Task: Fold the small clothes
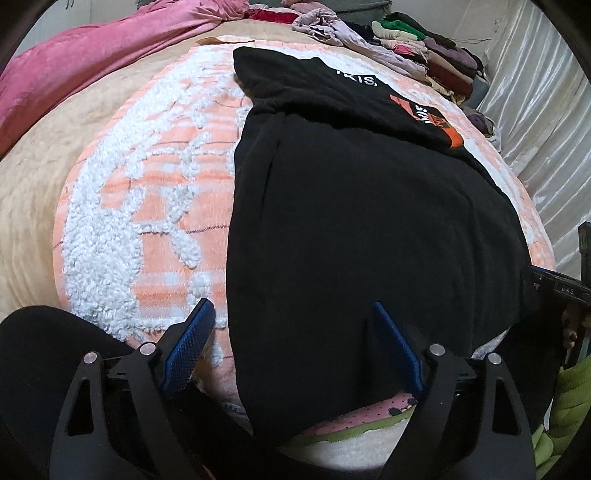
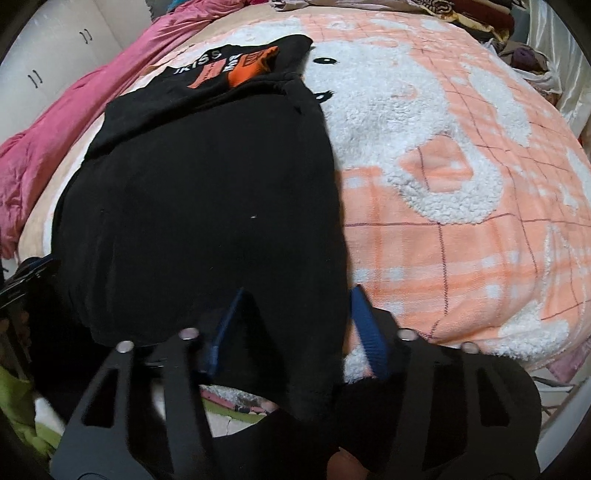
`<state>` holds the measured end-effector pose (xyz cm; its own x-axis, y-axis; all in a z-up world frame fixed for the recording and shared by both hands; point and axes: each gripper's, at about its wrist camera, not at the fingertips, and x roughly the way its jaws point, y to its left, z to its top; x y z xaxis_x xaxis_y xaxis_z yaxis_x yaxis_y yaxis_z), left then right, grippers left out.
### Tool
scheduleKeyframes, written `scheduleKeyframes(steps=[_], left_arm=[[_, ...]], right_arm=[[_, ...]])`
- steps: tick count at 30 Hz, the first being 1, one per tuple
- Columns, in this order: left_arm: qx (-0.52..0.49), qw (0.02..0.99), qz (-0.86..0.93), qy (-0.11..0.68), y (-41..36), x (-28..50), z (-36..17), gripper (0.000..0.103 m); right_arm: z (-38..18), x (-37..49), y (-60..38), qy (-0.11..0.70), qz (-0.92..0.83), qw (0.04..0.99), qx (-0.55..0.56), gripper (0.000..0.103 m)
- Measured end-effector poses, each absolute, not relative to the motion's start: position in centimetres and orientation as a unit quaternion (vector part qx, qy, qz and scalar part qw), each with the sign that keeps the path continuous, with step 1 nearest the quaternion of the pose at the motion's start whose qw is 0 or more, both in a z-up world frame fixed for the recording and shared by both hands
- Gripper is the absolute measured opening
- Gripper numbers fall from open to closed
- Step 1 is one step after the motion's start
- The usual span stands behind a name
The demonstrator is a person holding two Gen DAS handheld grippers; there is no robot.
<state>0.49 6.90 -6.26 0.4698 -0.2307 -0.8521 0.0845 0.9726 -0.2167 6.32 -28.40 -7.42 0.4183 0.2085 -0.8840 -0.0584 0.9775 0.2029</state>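
A black garment (image 1: 354, 206) with an orange print and white letters lies flat on the bed, its near hem hanging over the bed's edge. My left gripper (image 1: 291, 304) stands open at the garment's near left corner: one blue pad over the blanket, the other on the black cloth. At the near right corner, in the right wrist view, my right gripper (image 2: 298, 291) straddles the same garment (image 2: 207, 192). Its jaws stand narrower with black cloth between them, and the cloth partly covers the left pad. I see no bunching of cloth between the pads.
An orange-and-white fluffy blanket (image 2: 461, 229) covers the bed under the garment. A pink quilt (image 1: 92, 66) lies along the far left side. A stack of folded clothes (image 1: 436, 55) and a loose lilac garment (image 1: 332, 26) sit at the far end. White cupboards (image 2: 48, 62) stand beyond.
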Motion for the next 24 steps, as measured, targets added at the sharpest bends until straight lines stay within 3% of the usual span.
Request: scheduleKeyframes(steps=[1, 4, 12, 17, 20, 22, 24], left_arm=[[-0.074, 0.854, -0.093, 0.507, 6.9, 0.5, -6.3, 0.085], [-0.077, 0.852, -0.093, 0.509, 6.9, 0.4, -6.4, 0.085], [-0.069, 0.849, -0.086, 0.518, 6.6, 0.4, -7.1, 0.083], [-0.073, 0.852, -0.072, 0.514, 6.9, 0.6, -7.1, 0.051], [-0.072, 0.855, -0.072, 0.508, 7.0, 0.3, -6.9, 0.033], [-0.065, 0.859, -0.072, 0.503, 6.7, 0.1, -6.6, 0.027], [-0.076, 0.861, -0.09, 0.495, 6.7, 0.1, -6.3, 0.01]], right_arm=[[-7.3, 6.3, -28.3, 0.531, 0.085, 0.84, 0.072, 0.017], [-6.9, 5.9, -28.4, 0.52, 0.093, 0.845, 0.078, 0.006], [-7.5, 6.2, -28.5, 0.538, 0.092, 0.835, 0.079, 0.012], [-7.5, 6.2, -28.2, 0.539, 0.098, 0.834, 0.071, 0.016], [-7.3, 6.1, -28.2, 0.533, 0.098, 0.837, 0.073, 0.01], [-7.0, 5.9, -28.6, 0.525, 0.1, 0.842, 0.082, 0.005], [-6.3, 5.7, -28.9, 0.509, 0.111, 0.849, 0.094, 0.005]])
